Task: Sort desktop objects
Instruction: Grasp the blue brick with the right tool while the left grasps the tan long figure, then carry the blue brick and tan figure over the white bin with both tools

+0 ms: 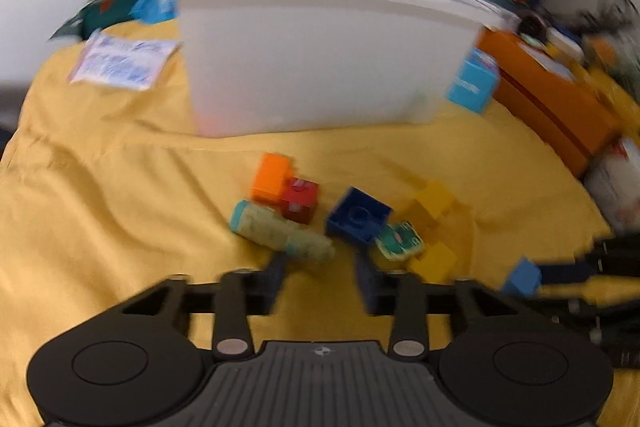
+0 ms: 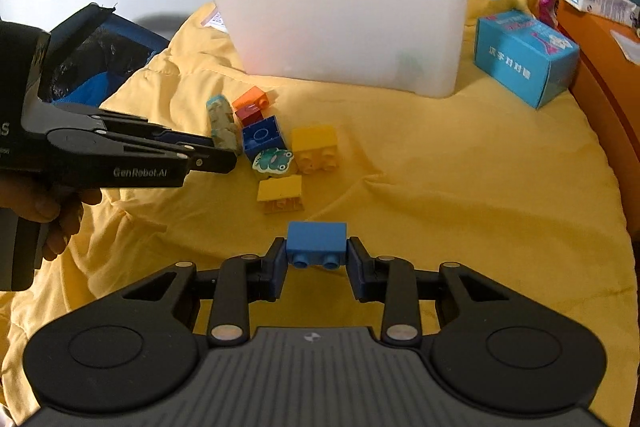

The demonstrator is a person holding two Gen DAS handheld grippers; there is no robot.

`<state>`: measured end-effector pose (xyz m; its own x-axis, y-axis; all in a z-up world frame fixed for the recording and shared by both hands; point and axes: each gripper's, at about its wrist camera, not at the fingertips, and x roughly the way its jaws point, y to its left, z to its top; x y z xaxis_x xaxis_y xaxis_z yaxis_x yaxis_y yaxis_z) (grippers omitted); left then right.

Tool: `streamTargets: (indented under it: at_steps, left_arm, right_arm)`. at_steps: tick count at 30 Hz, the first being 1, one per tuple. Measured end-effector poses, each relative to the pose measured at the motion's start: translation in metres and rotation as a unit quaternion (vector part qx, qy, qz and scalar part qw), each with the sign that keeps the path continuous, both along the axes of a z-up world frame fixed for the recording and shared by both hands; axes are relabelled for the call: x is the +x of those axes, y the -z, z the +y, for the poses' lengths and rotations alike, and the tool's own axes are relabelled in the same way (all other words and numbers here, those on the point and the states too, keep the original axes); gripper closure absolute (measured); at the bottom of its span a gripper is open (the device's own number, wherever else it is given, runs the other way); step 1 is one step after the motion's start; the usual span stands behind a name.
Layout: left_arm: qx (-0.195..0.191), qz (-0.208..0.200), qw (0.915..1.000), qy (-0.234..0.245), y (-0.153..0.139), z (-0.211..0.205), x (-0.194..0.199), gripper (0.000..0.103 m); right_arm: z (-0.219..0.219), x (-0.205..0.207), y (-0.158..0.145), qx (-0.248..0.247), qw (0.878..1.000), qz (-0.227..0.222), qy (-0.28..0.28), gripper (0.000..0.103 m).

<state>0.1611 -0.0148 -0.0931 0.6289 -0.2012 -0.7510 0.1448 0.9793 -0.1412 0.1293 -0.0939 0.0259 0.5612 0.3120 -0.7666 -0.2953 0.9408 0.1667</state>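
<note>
Holding the light-blue plastic brick [image 2: 317, 238] by its ends, the right gripper [image 2: 317, 247] could drop it before the translucent white plastic bin [image 2: 344, 27]. The left gripper [image 1: 320, 269], jaws half open and empty near the pale cylindrical tube [image 1: 282, 231], may scatter the brick pile.

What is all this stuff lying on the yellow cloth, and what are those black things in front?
Storage bin: one, translucent white, back centre of the cloth.
Yellow cloth: one, covers the whole surface.
Light blue brick: one, clamped in the right tool.
Yellow bricks: two, right side of the pile.
Dark blue brick: one, mid pile.
Orange brick: one, back of the pile.
Red brick: one, touching the orange one.
Frog sticker piece: one, green, front of the pile.
Cylinder: one, pale green with teal cap, left of the pile.
Blue carton: one, right of the bin.
Orange box: one, far right.
Left tool: one, black, jaws apart near the cylinder.
Right tool: one, black.
Hand: one, holding the left tool.
</note>
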Motion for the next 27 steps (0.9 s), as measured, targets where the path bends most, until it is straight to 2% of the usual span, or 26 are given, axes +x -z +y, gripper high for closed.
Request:
streamTargets:
  at_steps: [1,2,4,6,7,8,10,11,15,19,27]
  left_arm:
    - [-0.006,-0.003,0.9998,-0.017,-0.001,0.002,0.002,0.043]
    - [-0.013,-0.004,0.9995,-0.029,-0.001,0.004,0.004,0.041]
    - [-0.027,0.008,0.9986,-0.044,0.001,0.009,0.009,0.041]
    - [-0.024,0.019,0.9981,-0.053,0.005,0.009,0.014,0.043]
    - [-0.021,0.024,0.9983,-0.049,0.007,0.009,0.016,0.048]
    - [-0.011,0.019,0.9988,-0.045,0.007,0.008,0.017,0.063]
    - [0.006,0.018,0.9992,-0.036,0.006,0.006,0.016,0.077]
    - [0.007,0.017,0.9993,-0.031,0.006,0.006,0.015,0.078]
    - [0.021,0.0,0.9998,-0.003,-0.003,0.004,0.002,0.078]
    - [0.03,-0.019,0.9994,0.005,-0.017,0.005,-0.011,0.078]
    - [0.019,-0.069,0.9974,0.001,-0.072,0.008,-0.022,0.078]
  right_arm:
    - [-0.001,-0.001,0.0,0.002,1.0,0.001,0.0,0.068]
    - [0.0,-0.001,0.0,0.003,1.0,0.001,0.0,0.068]
    - [0.002,-0.002,0.001,0.007,1.0,0.004,0.0,0.068]
    - [0.004,-0.003,0.001,0.008,1.0,0.004,-0.002,0.068]
    - [0.005,-0.004,0.001,0.008,1.0,0.004,-0.004,0.068]
    - [0.006,-0.005,0.001,0.007,1.0,0.003,-0.006,0.068]
    - [0.007,-0.007,0.0,0.005,1.0,0.001,-0.009,0.068]
    - [0.006,-0.007,-0.001,0.005,1.0,0.0,-0.008,0.068]
    - [0.002,-0.008,-0.005,0.004,1.0,-0.011,-0.001,0.068]
    - [-0.003,-0.003,-0.012,0.009,1.0,-0.026,0.012,0.068]
    - [-0.007,0.013,-0.051,0.024,0.996,-0.084,0.024,0.068]
